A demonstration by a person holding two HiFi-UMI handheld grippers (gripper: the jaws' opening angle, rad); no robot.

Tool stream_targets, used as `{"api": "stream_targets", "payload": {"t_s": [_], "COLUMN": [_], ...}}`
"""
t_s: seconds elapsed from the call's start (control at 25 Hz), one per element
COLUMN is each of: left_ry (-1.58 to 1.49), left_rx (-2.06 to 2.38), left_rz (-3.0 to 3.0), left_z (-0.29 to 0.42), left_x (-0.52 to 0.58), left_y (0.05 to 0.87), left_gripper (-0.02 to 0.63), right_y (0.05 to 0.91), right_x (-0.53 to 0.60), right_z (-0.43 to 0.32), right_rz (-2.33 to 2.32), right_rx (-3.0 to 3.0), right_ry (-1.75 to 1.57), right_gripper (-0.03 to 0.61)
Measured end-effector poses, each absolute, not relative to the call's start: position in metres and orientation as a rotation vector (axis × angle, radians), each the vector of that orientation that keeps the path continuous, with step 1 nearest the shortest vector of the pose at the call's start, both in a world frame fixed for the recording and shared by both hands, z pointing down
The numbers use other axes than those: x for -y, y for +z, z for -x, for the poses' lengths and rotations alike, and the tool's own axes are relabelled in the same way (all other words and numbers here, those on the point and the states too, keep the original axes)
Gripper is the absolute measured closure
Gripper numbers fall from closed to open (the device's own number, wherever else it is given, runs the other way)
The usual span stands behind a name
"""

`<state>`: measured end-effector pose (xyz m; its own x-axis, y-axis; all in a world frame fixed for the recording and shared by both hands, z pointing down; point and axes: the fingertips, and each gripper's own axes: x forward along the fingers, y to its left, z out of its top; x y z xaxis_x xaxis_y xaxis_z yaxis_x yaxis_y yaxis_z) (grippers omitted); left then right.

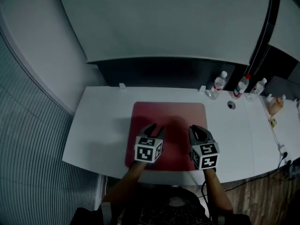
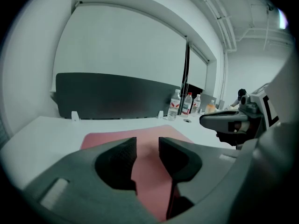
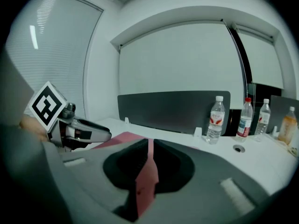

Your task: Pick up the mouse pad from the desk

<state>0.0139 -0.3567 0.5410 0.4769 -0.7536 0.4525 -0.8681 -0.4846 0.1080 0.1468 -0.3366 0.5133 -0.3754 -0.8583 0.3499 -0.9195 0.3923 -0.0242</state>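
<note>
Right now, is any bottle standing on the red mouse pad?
No, the clear bottles stand on the bare white desk, beyond the far right corner of the mouse pad.

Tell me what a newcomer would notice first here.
The red mouse pad lying flat on the white desk stands out most. Over its near half hang the left gripper, jaws apart, and the right gripper, jaws together. Bottles stand at the desk's far right.
</note>
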Motion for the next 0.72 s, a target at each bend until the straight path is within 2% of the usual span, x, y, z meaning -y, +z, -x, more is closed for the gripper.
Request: {"api": "stream_targets", "payload": {"t_s": [0.72], "left_ry": [0.634], "left_rx": [1.459], "left_rz": [-2.218], "left_z": [0.049], "left_x": [0.391], "left_y": [0.611], "left_gripper": [0.307], "right_y": [0.576], "right_x": [0.361], "right_z": [-0.178], "right_rz": [-1.548], "right_rx": [2.27], "right_ry": [0.482], "right_gripper": [0.452]}}
